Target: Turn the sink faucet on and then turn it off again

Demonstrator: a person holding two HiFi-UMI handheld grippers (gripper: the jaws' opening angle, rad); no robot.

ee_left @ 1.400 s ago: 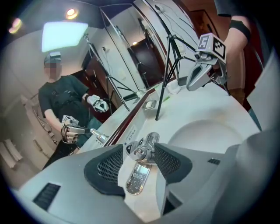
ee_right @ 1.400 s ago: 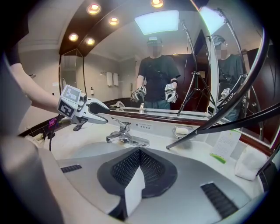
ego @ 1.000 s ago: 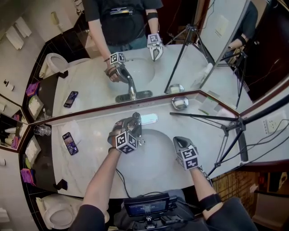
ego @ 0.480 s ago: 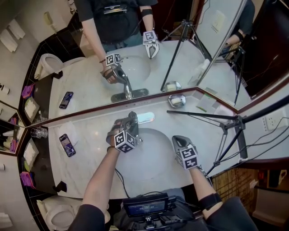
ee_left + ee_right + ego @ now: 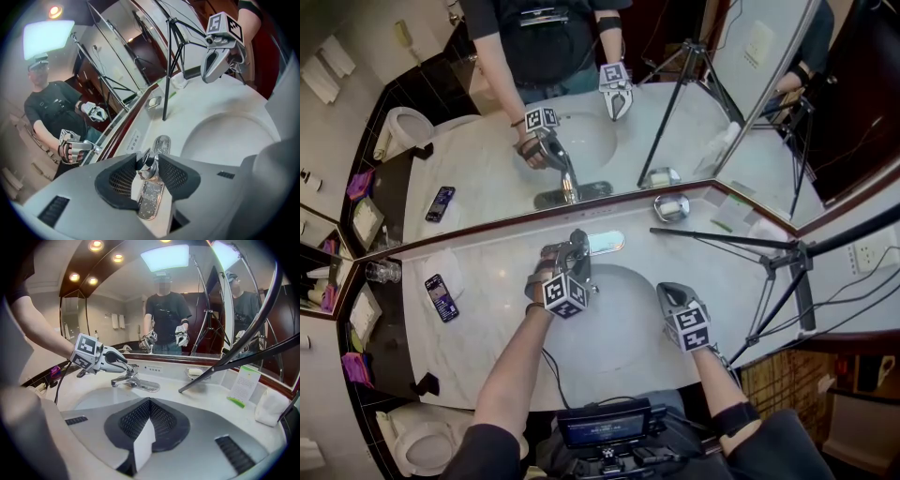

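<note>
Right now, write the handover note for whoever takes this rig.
Left hand-held gripper: jaws have just been closing and are now clamped on the faucet handle.
Right hand-held gripper: shut, empty, over the right rim of the sink.
Done: handle gripped. No water shows at the spout.
Left, as it seems: turn the water on, then off again.

sleeves (image 5: 483, 450): dark, short | right forearm: black band (image 5: 737, 416) worn | left gripper (image 5: 569, 255): grey shell, black mesh-textured pads (image 5: 123, 178), cube (image 5: 565, 293) printed with black-and-white square markers | right gripper (image 5: 668, 292): built alike, marker cube fitted | chest: black unit (image 5: 605, 427) with screen, thin black cable (image 5: 548, 366) seen nearby
</note>
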